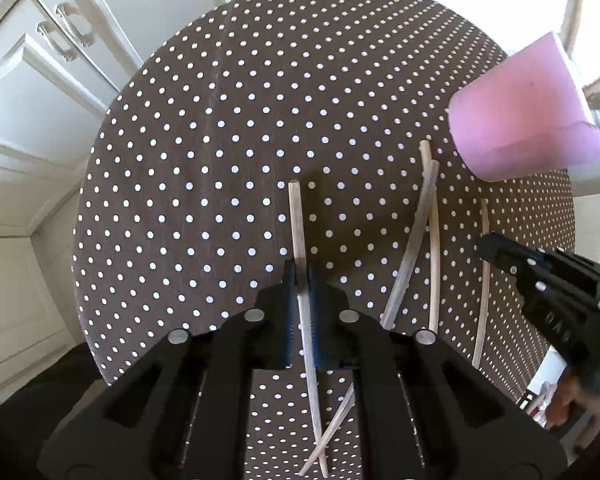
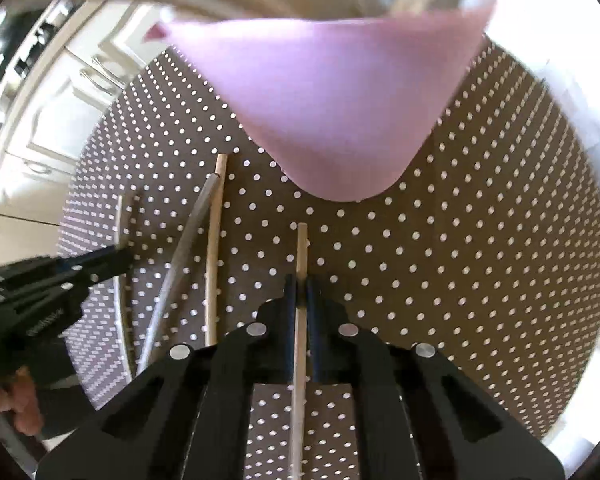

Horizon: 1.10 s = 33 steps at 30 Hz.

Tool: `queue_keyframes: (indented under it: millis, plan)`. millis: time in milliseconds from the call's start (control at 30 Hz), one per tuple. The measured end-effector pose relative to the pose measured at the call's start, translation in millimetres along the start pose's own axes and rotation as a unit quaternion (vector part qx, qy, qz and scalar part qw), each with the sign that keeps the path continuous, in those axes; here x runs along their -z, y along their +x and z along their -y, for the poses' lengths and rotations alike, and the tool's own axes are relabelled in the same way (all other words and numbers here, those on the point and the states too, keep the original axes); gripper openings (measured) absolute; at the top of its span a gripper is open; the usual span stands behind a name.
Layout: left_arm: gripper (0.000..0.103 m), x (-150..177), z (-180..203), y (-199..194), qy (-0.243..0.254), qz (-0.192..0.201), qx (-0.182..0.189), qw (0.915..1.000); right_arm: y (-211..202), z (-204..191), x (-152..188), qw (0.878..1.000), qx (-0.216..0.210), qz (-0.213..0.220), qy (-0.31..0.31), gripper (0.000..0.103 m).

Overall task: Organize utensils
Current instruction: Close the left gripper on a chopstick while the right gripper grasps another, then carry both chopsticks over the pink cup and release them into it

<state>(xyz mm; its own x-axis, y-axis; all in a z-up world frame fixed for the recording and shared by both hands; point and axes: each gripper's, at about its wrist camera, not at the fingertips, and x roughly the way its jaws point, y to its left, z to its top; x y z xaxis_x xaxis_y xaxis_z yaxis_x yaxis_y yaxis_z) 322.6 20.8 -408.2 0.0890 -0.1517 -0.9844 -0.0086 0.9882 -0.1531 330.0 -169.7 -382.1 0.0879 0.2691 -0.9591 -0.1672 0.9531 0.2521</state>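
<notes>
Both grippers point down at the round table [image 1: 228, 128] with the brown polka-dot cloth. Each has its jaws clenched on one chopstick.

Left gripper [image 1: 301, 276] — grasping a pale wooden chopstick [image 1: 296, 216] between its blue pads. The stick's long axis runs near-to-far, along the fingers; its far end pokes out past the fingertips, and the near part passes back under the gripper body. There it crosses another thin stick [image 1: 342, 412] lying slantwise on the cloth.

Right gripper [image 2: 299, 280] — same story: jaws tight on a wooden chopstick [image 2: 301, 248], axis near-to-far, far end pointing towards the pink cup [image 2: 332, 92] but stopping short of it.

Between the two grippers lie two more sticks on the cloth: a light wooden one [image 2: 214, 240], roughly near-to-far, and a greyer one [image 2: 184, 248] that leans across so their far ends touch. Cannot tell whether either held stick is lifted off the cloth or just resting on it.

The cup stands on the far right part of the table, apart from all the sticks. White cabinet doors [image 1: 48, 92] with metal handles sit beyond the table's left edge. A hand [image 2: 20, 404] shows under the left gripper in the right wrist view.
</notes>
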Motion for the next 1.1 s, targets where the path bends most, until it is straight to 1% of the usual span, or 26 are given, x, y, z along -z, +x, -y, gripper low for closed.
queue_keyframes:
  millis: [33,67,133,233,267,333,400,467,633,667,733,900,933,1067,1100]
  plan:
    - [0.006,2.1,-0.3,-4.6,0.001,0.009,0.003,1.0,-5.5,3.0,1.1,1.0,-0.005,0.005,0.002,0.004]
    - [0.006,-1.3,11.2,-10.1,-0.001,0.017,0.008,0.9998,-11.2,3.9,1.8,1.0,-0.015,0.013,0.005,0.004]
    - [0.006,3.5,17.9,-34.4,0.004,0.042,0.023,0.9989,-29.1,9.7,8.4,0.999,-0.037,0.03,0.005,0.004]
    - [0.006,10.0,21.4,-65.3,0.023,0.08,0.027,0.9961,-58.4,6.1,11.1,0.996,-0.051,0.068,-0.006,0.004]
    - [0.006,12.2,22.5,-76.3,0.024,0.091,0.029,0.9951,-72.3,3.5,11.4,0.995,-0.058,0.086,-0.011,0.004]
    - [0.006,17.5,26.4,-104.5,0.029,0.118,0.036,0.9919,-93.2,-1.9,12.8,0.991,-0.062,0.113,-0.025,0.004]
    - [0.006,21.9,25.6,-124.5,0.033,0.14,0.038,0.989,-114.0,-7.1,17.8,0.987,-0.062,0.14,-0.042,0.004]
    - [0.006,27.4,30.4,-144.4,0.033,0.162,0.043,0.9853,-132.4,-5.4,24.6,0.984,-0.063,0.156,-0.051,0.004]
    - [0.006,43.5,43.2,-194.3,0.042,0.216,0.052,0.9741,-166.7,-22.1,43.4,0.975,-0.057,0.198,-0.083,0.004]
    - [0.006,44.4,51.4,-197.6,0.044,0.226,0.051,0.9719,-176.7,-22.9,50.8,0.973,-0.054,0.208,-0.087,0.004]
    - [0.006,49.5,53.9,-213.3,0.048,0.245,0.059,0.9666,-185.3,-20.7,54.7,0.971,-0.052,0.217,-0.091,0.004]
    - [0.006,57.7,65.6,-238.4,0.048,0.286,0.073,0.9542,-214.0,-10.0,61.9,0.962,-0.044,0.252,-0.091,0.004]
    - [0.006,56.6,66.6,-237.1,0.049,0.292,0.075,0.9523,-218.7,-8.3,61.9,0.961,-0.044,0.258,-0.089,0.004]
    - [0.006,54.9,83.5,-253.2,0.057,0.319,0.08,0.9426,-242.3,3.1,63.8,0.954,-0.044,0.286,-0.079,0.004]
    - [0.006,54.4,87.7,-257.5,0.058,0.321,0.086,0.9412,-248.1,6.4,63.2,0.952,-0.044,0.292,-0.077,0.004]
